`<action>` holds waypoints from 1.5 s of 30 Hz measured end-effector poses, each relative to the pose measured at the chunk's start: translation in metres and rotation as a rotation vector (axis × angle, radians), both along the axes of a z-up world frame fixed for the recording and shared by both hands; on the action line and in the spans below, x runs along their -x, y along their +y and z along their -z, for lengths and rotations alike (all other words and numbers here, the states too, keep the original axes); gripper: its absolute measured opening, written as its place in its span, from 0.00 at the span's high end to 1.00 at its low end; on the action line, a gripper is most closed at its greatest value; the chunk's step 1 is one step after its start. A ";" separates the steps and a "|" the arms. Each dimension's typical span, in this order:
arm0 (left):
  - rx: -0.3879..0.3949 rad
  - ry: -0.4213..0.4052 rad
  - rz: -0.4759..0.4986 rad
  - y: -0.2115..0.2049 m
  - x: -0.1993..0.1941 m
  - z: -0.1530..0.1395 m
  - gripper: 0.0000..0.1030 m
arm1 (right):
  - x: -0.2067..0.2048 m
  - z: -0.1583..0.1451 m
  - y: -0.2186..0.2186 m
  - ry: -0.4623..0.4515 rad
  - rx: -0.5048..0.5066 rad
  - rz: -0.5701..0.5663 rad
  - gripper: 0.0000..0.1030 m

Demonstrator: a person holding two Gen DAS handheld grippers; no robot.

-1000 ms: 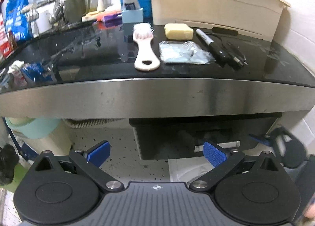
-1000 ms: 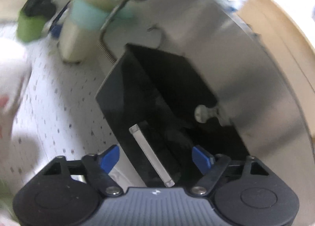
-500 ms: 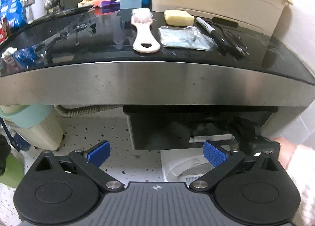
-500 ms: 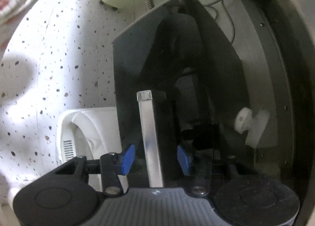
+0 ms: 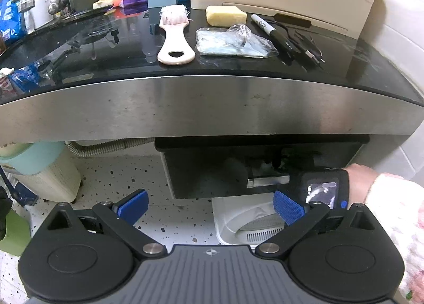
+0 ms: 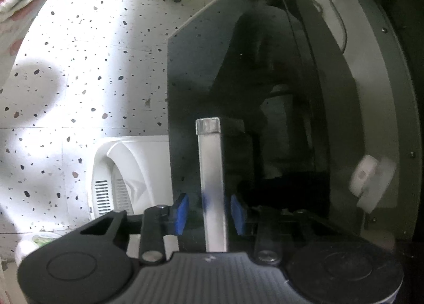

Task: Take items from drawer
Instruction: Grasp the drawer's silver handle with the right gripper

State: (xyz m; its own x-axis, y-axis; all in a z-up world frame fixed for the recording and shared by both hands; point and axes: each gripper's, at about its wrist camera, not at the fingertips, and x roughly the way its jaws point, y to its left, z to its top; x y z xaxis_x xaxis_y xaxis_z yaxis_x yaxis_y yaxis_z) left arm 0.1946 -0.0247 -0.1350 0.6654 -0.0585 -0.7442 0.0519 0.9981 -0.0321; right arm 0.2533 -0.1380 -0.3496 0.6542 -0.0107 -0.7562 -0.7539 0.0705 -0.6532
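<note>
Right gripper at the drawer handle

Your right gripper (image 6: 209, 211) brackets the drawer (image 5: 212, 171) handle (image 6: 212, 184), pads not quite touching; your left gripper (image 5: 209, 207) hangs wide open, empty, nearer.

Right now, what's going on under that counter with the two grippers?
A person is working a dark drawer beneath the black countertop. The right gripper straddles the drawer's silver bar handle, with small gaps visible on both sides, so it has not clamped it. The left gripper hangs back in front, wide open and empty. On the countertop lie a pink brush, a yellow sponge, a clear plastic bag and a black marker.
</note>
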 end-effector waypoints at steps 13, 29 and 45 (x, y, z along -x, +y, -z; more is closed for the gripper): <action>0.018 0.033 0.000 0.001 -0.003 0.007 0.01 | -0.020 -0.006 0.004 0.049 -0.097 0.089 0.56; 0.041 0.074 -0.023 0.011 0.001 0.013 0.01 | -0.022 -0.006 0.002 0.018 -0.182 0.141 0.58; 0.038 0.094 -0.023 0.014 0.001 0.018 0.01 | -0.018 -0.009 0.003 0.007 -0.188 0.143 0.58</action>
State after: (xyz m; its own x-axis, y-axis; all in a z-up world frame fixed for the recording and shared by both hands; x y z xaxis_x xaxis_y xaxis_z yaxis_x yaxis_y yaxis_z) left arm 0.1938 -0.0111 -0.1529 0.5942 -0.0736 -0.8009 0.0241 0.9970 -0.0738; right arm 0.2712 -0.1352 -0.3408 0.6511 0.0389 -0.7580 -0.7319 0.2965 -0.6135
